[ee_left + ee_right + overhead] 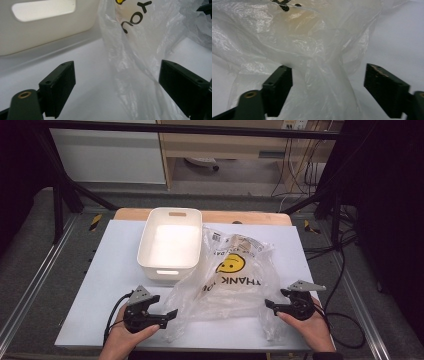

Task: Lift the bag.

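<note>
A clear plastic bag [230, 280] printed with a yellow smiley and "THANK YOU" lies crumpled on the white table top [115, 250]. Its two handle ends trail toward the front edge. My left gripper [170, 316] rests by the bag's front left end. In the left gripper view its jaws stand wide apart [117, 82], with a strand of the bag [135, 50] lying loose between them, close to the right jaw. My right gripper [270, 305] sits at the bag's front right end. Its jaws are open too [328, 87], and the bag film [299, 37] bunches between them without being pressed.
An empty white plastic bin [167, 270] with cut-out handles stands at the middle back of the table, touching the bag's left side, and looms close in the left gripper view [37, 32]. Black frame bars and cables surround the table.
</note>
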The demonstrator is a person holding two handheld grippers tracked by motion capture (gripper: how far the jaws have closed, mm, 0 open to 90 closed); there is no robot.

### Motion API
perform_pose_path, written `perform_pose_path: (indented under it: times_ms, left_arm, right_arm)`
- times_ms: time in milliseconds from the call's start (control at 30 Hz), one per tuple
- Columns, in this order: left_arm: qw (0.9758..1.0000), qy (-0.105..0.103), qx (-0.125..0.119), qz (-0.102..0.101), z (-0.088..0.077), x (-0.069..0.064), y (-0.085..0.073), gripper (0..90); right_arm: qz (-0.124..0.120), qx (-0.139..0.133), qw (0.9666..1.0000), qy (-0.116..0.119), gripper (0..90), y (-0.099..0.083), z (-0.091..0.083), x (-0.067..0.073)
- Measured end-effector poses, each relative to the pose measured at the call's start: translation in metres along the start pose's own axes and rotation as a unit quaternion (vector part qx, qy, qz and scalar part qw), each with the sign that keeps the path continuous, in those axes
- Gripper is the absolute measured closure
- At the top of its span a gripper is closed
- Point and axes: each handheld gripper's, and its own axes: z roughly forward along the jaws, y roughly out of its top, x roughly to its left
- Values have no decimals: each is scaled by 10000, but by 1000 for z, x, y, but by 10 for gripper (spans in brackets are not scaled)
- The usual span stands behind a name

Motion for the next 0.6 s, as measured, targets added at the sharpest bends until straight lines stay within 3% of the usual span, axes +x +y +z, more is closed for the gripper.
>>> perform_pose_path:
  times_ms: [167,333,600]
  left_arm:
    - [9999,31,-144,-30,-9,7,0,121]
    - [9988,112,-443,-201,-18,19,3,123]
    - [9967,451,-640,-194,-36,39,2,121]
  right_arm:
    - [93,-119,9999,-72,81,2,-3,-1]
    - [153,-380,9992,-38,66,4,-11,-3]
    - [83,-709,9974,64,49,10,-20,0]
